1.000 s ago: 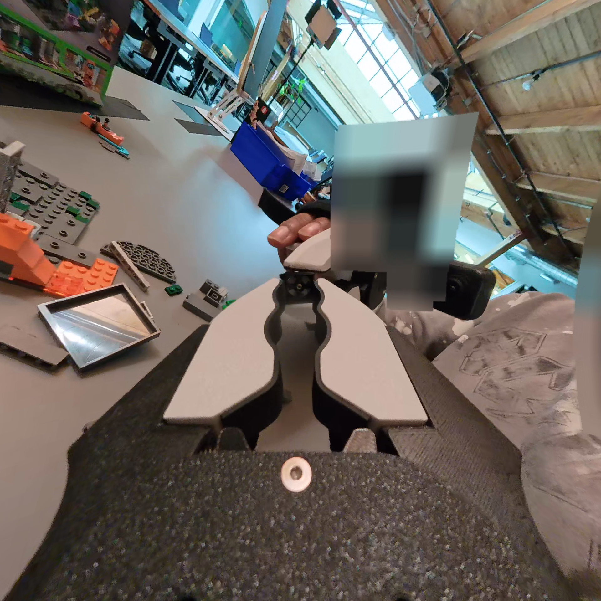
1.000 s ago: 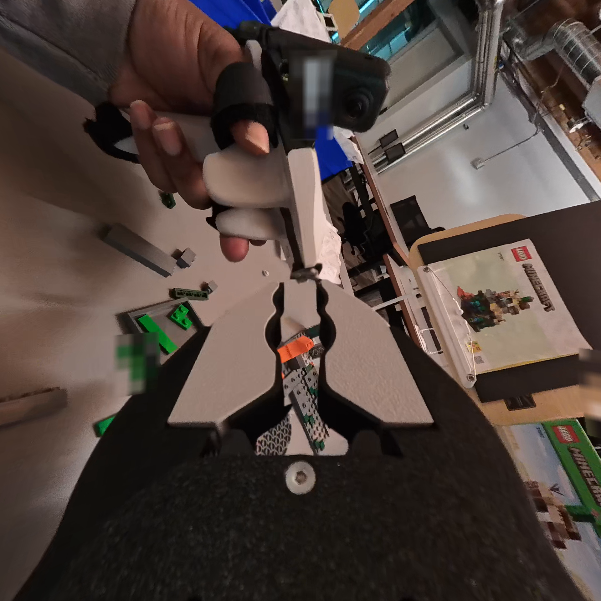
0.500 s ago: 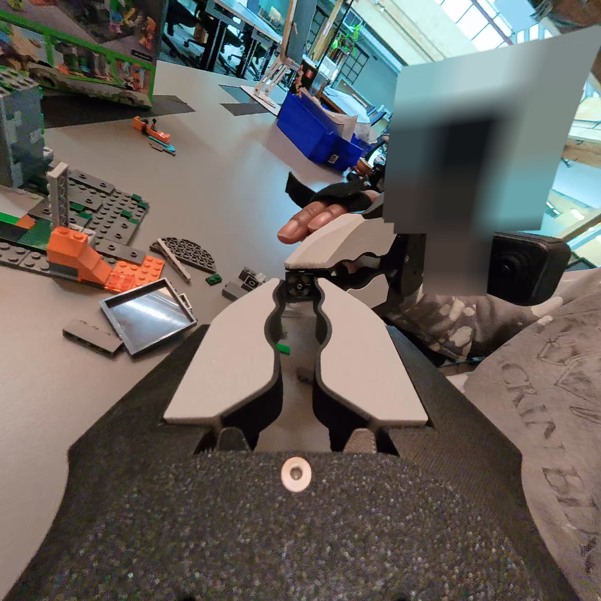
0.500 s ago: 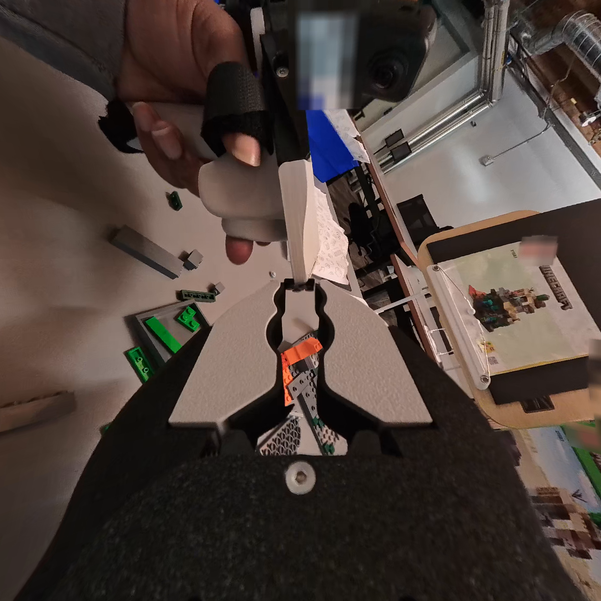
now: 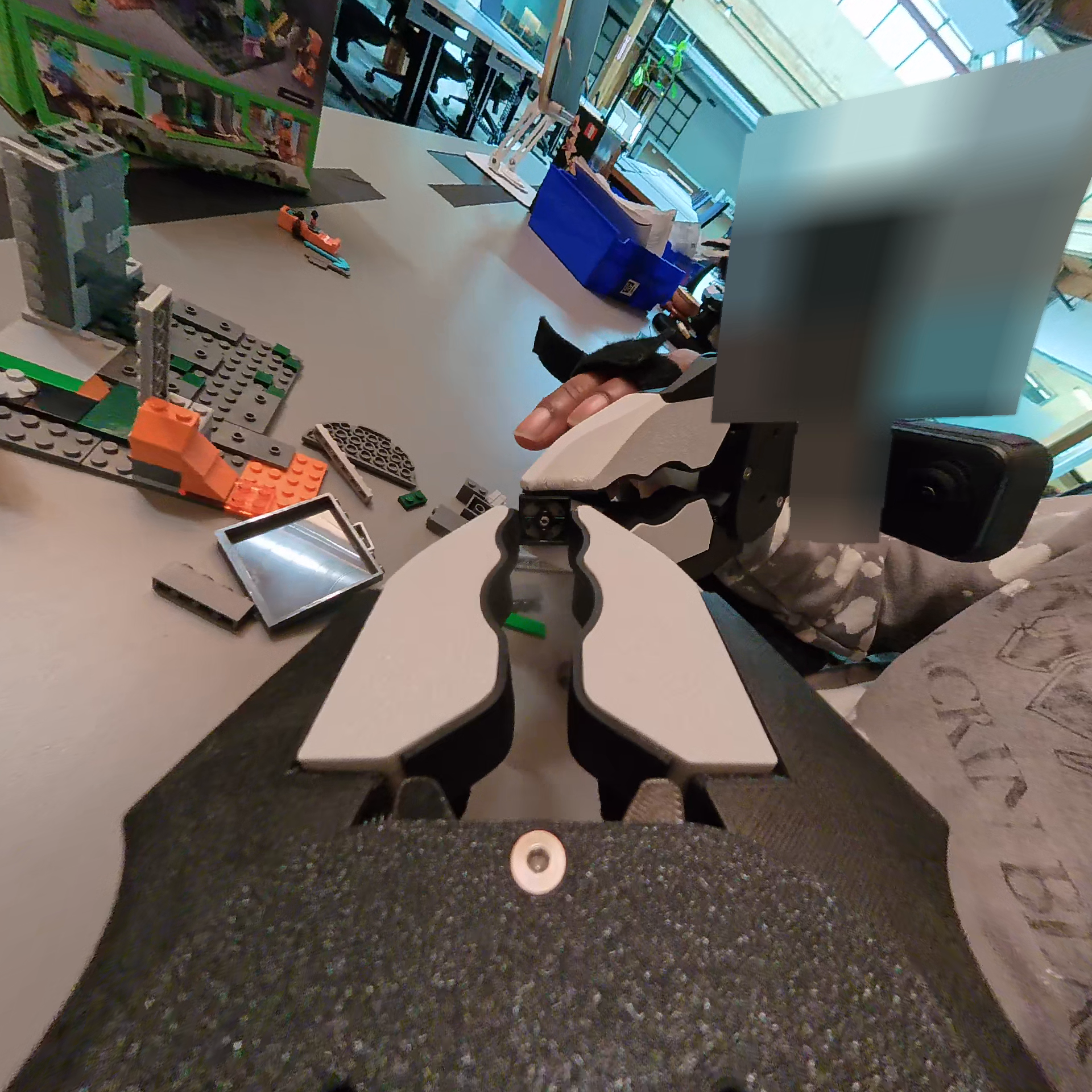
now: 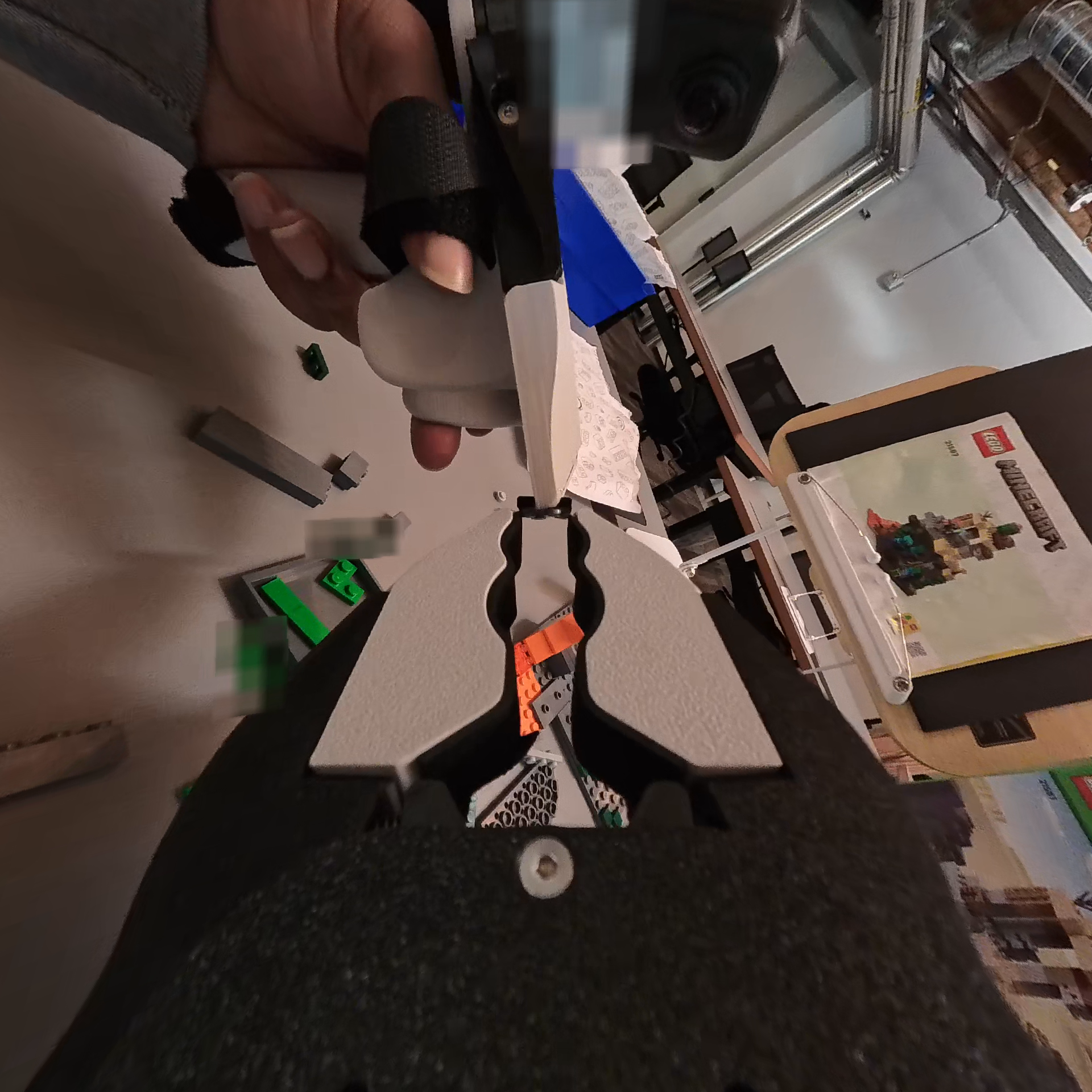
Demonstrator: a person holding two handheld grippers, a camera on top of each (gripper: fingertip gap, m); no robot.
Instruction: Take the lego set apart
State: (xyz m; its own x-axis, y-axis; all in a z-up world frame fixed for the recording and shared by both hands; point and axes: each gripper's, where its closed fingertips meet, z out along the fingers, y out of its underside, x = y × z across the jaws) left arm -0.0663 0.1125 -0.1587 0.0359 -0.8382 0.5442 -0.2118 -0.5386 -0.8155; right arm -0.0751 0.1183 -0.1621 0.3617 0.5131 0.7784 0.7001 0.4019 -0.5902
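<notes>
At the far left of the left wrist view, the lego set (image 5: 195, 378) lies half stripped on the grey table (image 5: 413, 331). It is a flat bed of dark grey studded plates with one grey block tower (image 5: 65, 236) and one orange sloped brick (image 5: 171, 449) still on it. Just beside it to the right I count one dark square frame with a shiny pane (image 5: 298, 567), one dark half-round plate (image 5: 369, 452) and one small dark green plate (image 5: 412, 500), all loose.

In the middle, the left gripper (image 5: 544, 520) has its jaws almost closed, pinching a small black lego piece (image 5: 544, 529) at the very tips. The right gripper (image 6: 544, 511) meets it there at a right angle, its jaws equally narrow on the same piece.

What has changed in the last second is that both grippers, locked together, have tipped down from the ceiling toward the table, so much more of the build is now in sight. The piece is still whole between them. I judge the pulling apart is not finished and the two tools only brought it lower.

Farther right stands one blue plastic bin (image 5: 591, 242). In the right wrist view I count one long grey beam (image 6: 260, 458), two bright green plates (image 6: 319, 594) and one instruction booklet (image 6: 945, 549).
</notes>
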